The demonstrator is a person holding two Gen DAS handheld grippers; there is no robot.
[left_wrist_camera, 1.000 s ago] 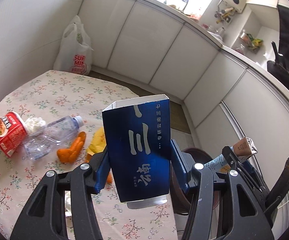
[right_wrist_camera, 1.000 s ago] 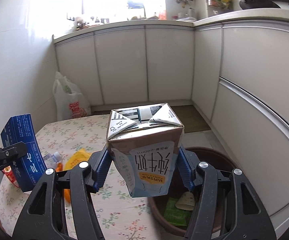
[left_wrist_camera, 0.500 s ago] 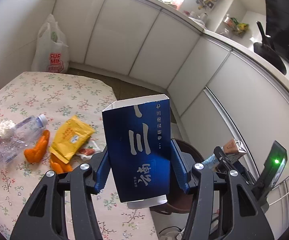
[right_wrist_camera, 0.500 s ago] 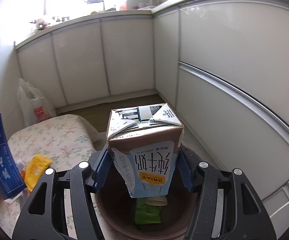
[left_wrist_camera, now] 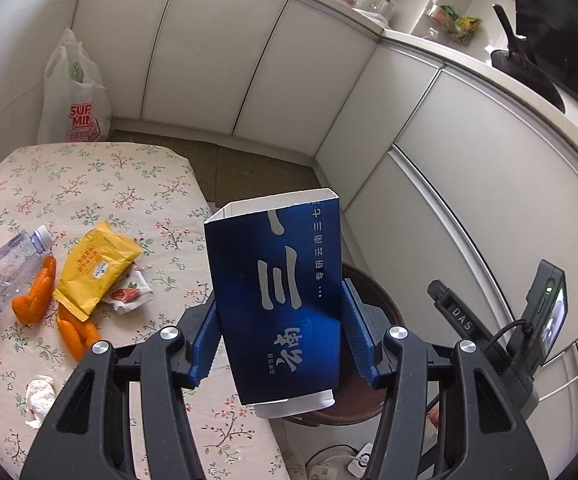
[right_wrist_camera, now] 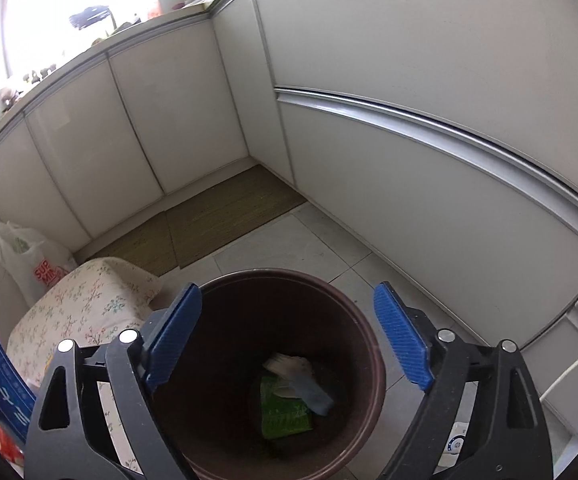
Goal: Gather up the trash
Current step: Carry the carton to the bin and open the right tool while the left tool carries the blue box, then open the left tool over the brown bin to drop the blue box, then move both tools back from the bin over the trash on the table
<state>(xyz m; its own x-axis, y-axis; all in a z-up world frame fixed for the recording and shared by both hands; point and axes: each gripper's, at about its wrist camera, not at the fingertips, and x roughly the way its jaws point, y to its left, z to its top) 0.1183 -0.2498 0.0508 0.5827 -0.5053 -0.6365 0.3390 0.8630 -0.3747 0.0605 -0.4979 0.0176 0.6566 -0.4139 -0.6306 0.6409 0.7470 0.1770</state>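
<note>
White cabinet doors were seen lining two walls beneath a pale countertop, on which a black pan and small cluttered items were set. A woven brown mat was laid on the tiled floor in the corner, and a white cable was seen trailing at the right.

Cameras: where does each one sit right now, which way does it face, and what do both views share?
Left wrist: rides the left gripper, faces across the floral table toward the cabinets; its jaws clamp the blue carton.
Right wrist: rides the right gripper, tilted down into the brown bin; its jaws stand open and hold nothing.
Shared: blue carton, bin, table, white shopping bag.
</note>
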